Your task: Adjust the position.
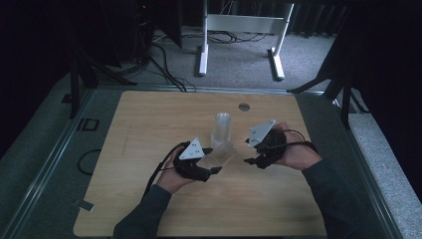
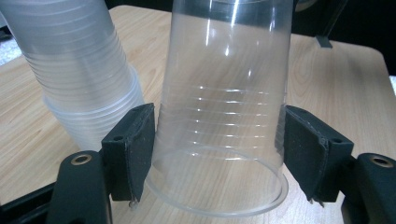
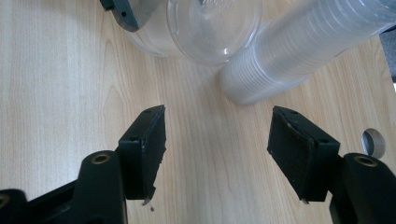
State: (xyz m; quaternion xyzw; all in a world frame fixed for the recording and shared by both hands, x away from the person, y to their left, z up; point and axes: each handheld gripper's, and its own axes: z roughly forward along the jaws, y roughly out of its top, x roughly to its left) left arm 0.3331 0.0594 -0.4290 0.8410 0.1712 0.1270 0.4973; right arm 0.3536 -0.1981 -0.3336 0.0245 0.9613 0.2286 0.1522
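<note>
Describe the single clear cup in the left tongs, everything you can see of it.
The single cup is clear, thin plastic with faint ribs around its wall and a rolled rim. It stands mouth down, tilted slightly, its rim at the wooden table. The left tongs clamp its lower wall, a black pad on each side. The stack of cups stands just beside it; I cannot tell whether they touch.

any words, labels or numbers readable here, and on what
"ID": dark letters, as far as they can be read, on the grey border left of the wooden table.
Embossed marks on the base of the clear cup held in the left gripper: too blurred to read.
Nothing else legible.
</note>
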